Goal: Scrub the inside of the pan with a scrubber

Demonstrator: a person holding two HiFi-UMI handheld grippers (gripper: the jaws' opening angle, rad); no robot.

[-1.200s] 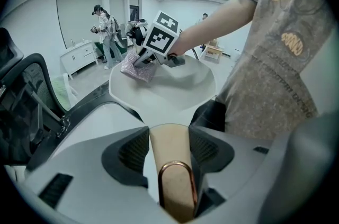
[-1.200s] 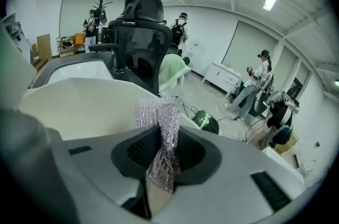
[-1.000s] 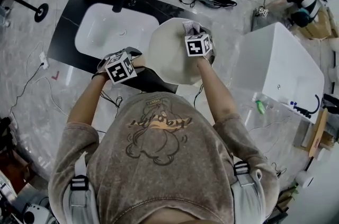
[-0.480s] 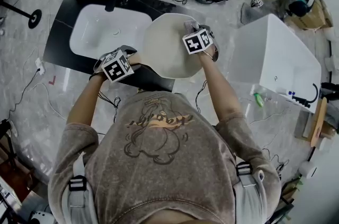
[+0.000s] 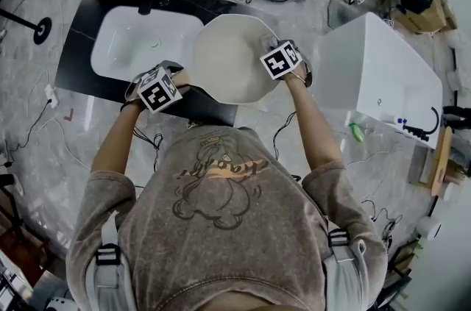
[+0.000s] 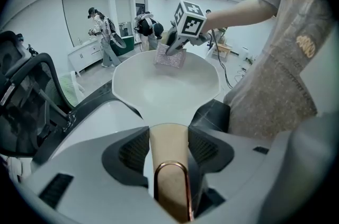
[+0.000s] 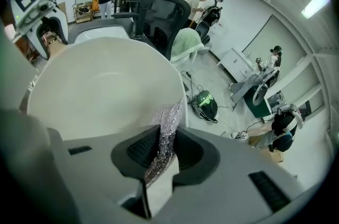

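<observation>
The left gripper is clamped on the handle, whose long axis runs in the head view from 8 o'clock up into the pan. The pan sits at 3 o'clock of the sink. The right gripper pinches the scrubber at the pan's 3 o'clock rim. The bare inside lies toward 9 o'clock from the scrubber, so the stroke probably goes that way, and the right gripper is nearer.

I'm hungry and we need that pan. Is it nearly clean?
Done: left gripper clamps the pan handle, right gripper grips the scrubber. In hand: scrubber sits inside the pan, by the rim opposite the handle. Left: scrubbing the rest; I can't see any dirt.
</observation>
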